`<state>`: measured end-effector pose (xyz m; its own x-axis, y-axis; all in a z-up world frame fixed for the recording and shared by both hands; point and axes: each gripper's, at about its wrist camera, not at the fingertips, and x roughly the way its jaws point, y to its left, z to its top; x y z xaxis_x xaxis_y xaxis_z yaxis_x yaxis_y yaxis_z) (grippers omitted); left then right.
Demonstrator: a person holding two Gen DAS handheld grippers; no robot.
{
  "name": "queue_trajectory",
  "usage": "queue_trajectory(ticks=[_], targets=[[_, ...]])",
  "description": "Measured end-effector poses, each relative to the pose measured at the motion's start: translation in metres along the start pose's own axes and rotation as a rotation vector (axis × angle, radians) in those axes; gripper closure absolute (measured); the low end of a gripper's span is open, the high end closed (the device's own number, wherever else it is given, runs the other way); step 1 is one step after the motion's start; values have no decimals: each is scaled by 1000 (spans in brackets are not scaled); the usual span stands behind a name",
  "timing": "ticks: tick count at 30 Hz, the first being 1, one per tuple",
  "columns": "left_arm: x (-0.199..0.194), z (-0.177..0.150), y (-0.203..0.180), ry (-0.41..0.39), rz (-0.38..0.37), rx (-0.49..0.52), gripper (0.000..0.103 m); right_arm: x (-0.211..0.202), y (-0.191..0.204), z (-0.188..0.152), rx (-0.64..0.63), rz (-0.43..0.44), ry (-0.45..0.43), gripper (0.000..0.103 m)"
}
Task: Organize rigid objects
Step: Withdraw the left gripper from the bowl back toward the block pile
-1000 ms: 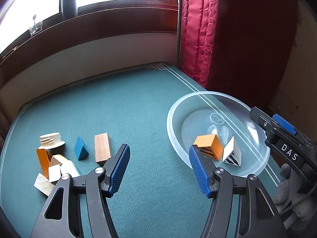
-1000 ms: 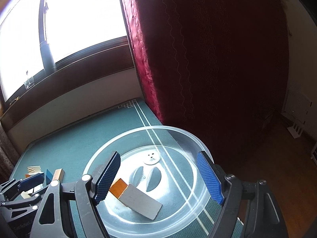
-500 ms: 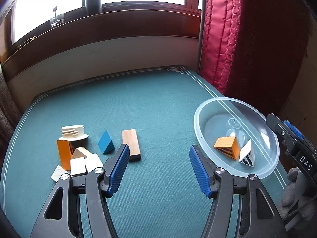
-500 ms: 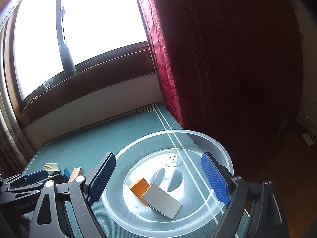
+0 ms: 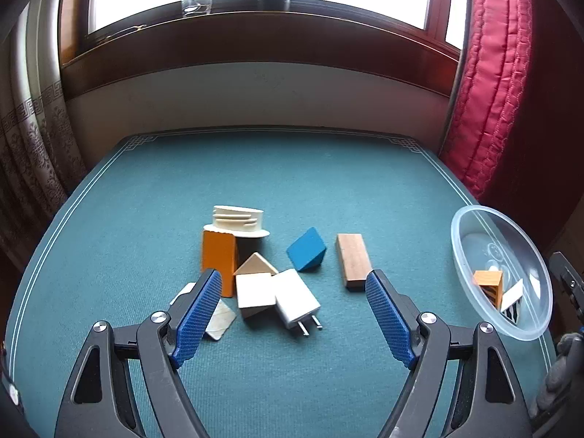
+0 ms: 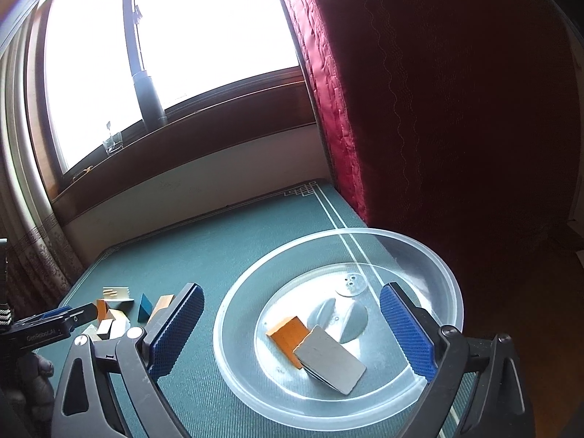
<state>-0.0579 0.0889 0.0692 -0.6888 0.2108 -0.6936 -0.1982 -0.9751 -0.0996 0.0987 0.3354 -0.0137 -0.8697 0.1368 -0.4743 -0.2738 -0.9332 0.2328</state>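
Note:
In the left wrist view, several small objects lie on the green table: a cream ridged cap (image 5: 239, 219), an orange block (image 5: 218, 261), a blue wedge (image 5: 306, 249), a brown wooden block (image 5: 353, 260), a white cube (image 5: 254, 294) and a white plug adapter (image 5: 296, 301). My left gripper (image 5: 294, 317) is open and empty, just in front of this pile. A clear plastic bowl (image 5: 471, 230) at the right holds an orange striped block (image 5: 488, 281) and a white striped piece (image 5: 511, 294). My right gripper (image 6: 290, 332) is open and empty above the bowl (image 6: 449, 284), over the orange block (image 6: 288, 332) and grey piece (image 6: 330, 359).
A red curtain (image 5: 492, 84) hangs at the table's right side. A wooden window sill (image 5: 255, 33) with a glass (image 5: 196, 3) runs behind the table. A patterned curtain (image 5: 29, 146) hangs at the left. The left gripper's body (image 6: 43, 330) shows at the right wrist view's left edge.
My left gripper has swung left from the bowl to face the pile of objects, which now lies between its fingers. My right gripper has shifted slightly over the bowl, still open.

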Motion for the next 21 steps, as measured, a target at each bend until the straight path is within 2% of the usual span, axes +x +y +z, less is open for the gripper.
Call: queue_trajectory(ticks=[12,21], targets=[[6,-10,51,36,85,-75,21,-2,5,-3,-4,21,10,4],[19,-25,57,83,111,-21,21,-3,9,-4,-17,27,14,4]])
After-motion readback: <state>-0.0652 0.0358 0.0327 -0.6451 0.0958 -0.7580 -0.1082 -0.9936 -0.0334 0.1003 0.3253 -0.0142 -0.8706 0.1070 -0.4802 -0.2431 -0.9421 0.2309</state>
